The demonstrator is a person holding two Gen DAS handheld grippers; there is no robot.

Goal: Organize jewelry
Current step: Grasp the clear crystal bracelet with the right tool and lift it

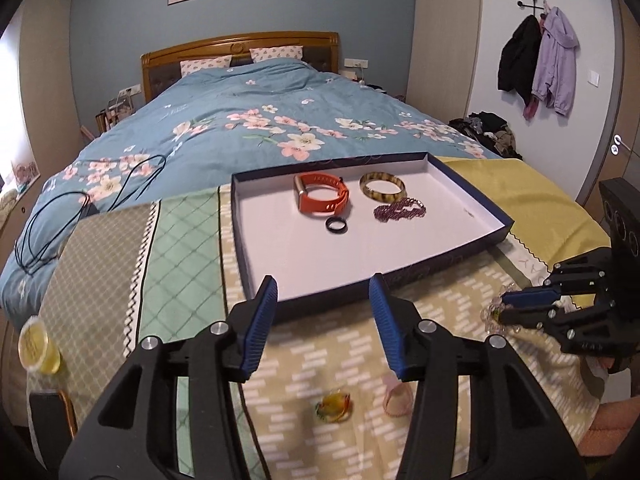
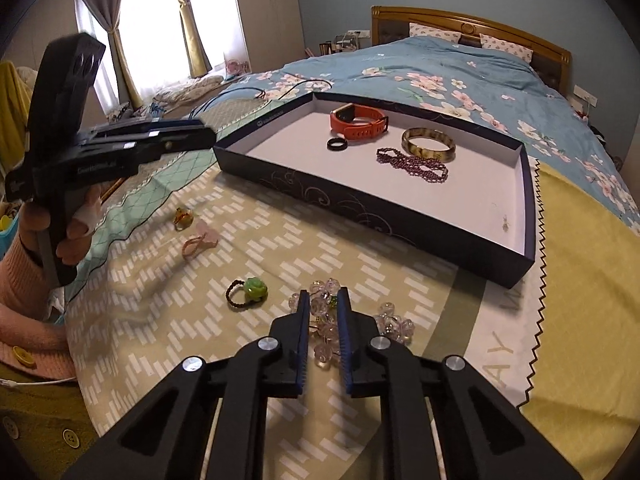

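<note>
A dark blue tray (image 1: pixel 400 248) (image 2: pixel 480 200) with a white floor holds an orange watch band (image 1: pixel 320 196) (image 2: pixel 358 120), an amber bangle (image 1: pixel 382 186) (image 2: pixel 428 144), a purple bead string (image 1: pixel 400 210) (image 2: pixel 412 164) and a black ring (image 1: pixel 337 224) (image 2: pixel 337 144). My left gripper (image 1: pixel 323 280) (image 2: pixel 208 132) hovers open and empty before the tray's near edge. Below it lie a yellow-orange ring (image 1: pixel 334 404) (image 2: pixel 183 214) and a pink ring (image 1: pixel 396 398) (image 2: pixel 200 242). My right gripper (image 2: pixel 323 294) (image 1: pixel 520 306) is shut on a clear bead bracelet (image 2: pixel 392 322) (image 1: pixel 494 312) on the cloth. A green flower tie (image 2: pixel 248 292) lies left of it.
Patterned cloths (image 2: pixel 320 248) cover the foot of a bed with a blue floral quilt (image 1: pixel 240 120). A yellow cloth (image 2: pixel 580 300) lies right of the tray. Black cords (image 1: pixel 44 224) trail over the quilt at left. A yellow-lidded jar (image 1: pixel 38 348) stands at the far left. A hand in a pink sleeve (image 2: pixel 36 240) holds the left gripper.
</note>
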